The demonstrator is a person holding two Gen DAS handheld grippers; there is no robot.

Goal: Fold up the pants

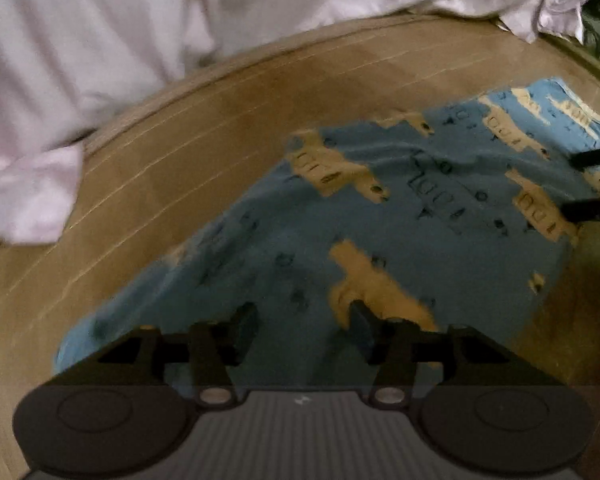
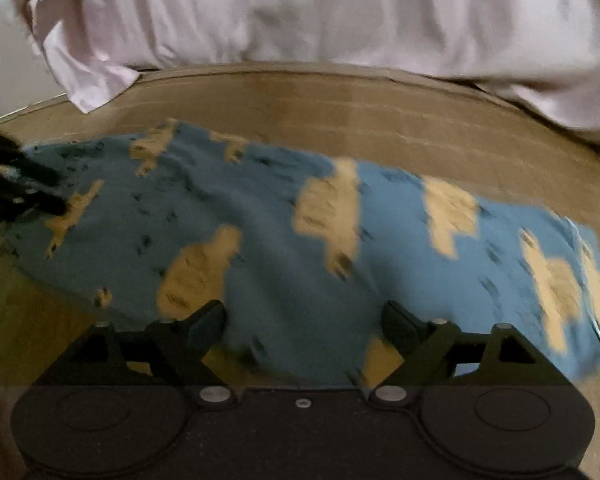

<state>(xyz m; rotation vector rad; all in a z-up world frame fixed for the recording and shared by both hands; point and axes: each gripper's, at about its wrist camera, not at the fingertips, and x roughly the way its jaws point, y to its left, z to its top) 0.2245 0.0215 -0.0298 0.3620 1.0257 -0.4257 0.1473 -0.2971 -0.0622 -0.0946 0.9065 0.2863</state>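
Blue fabric pants with tan blocky print and small dark marks [image 1: 400, 216] lie spread flat on brown wooden surface [image 1: 204, 160], occupying centre-to-right area in left wrist view, full width in right wrist view [image 2: 284, 220].

Left gripper [image 1: 302, 330]: black fingers spread apart, tips low over near edge of pants. Fabric visible between fingers; no pinch seen. Contact w/ cloth cannot be confirmed.

Right gripper [image 2: 302, 326]: black fingers spread wide, a fold of pants fabric bulging up between them at near edge. Fingers not pressed onto it; touching or not, cannot tell owing to blur.

In left wrist view, right gripper's dark fingertips show at right edge, over far-right part of pants. In right wrist view, a dark blurred object at left edge sits on pants' left end; probably left gripper, not certain.

Person in pale lilac/white garment [image 2: 300, 12] stands at far side of surface; garment hem hangs against far edge in both views [image 1: 100, 40].

Both frames motion-blurred; print detail illegible.
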